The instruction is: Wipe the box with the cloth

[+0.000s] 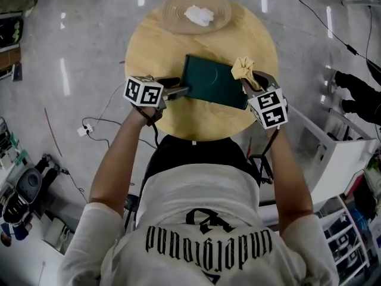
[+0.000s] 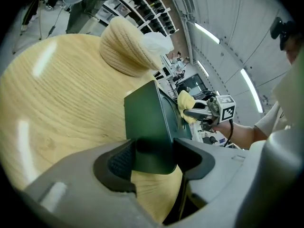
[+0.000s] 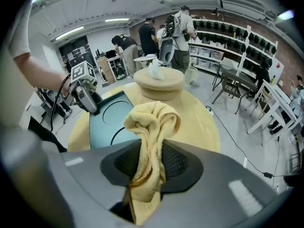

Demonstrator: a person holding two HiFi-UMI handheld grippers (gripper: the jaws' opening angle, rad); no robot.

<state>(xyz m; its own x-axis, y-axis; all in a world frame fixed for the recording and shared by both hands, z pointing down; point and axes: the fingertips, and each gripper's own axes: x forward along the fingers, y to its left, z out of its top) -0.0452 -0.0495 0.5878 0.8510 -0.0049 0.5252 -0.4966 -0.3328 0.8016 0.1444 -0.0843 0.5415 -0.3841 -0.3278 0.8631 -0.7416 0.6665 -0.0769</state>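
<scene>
Two grippers are at the dark green box (image 1: 214, 81), one at each end. The box lies flat near the middle of the round wooden table (image 1: 149, 46), its lid marked with a thin circular line.

Left gripper (image 1: 181, 91): set at the left edge of the box. Its own view shows the near end of the box filling the gap between the jaws, with the pads against it on both sides. It is clamped on the box.

Right gripper (image 1: 253, 81): angled steeply down at the far right corner of the box. The jaws are closed on the yellow cloth (image 1: 243, 69), which is bunched into a thick fold and stands out beyond the jaw tips. The bunch sits over that corner, but no view shows whether it touches the surface.

Also on the table, at the far edge and well apart from the box, is a shallow woven dish (image 1: 175, 14) holding a crumpled white wad (image 1: 199, 15).

Beyond the table, the right gripper view shows several people standing near shelving.
</scene>
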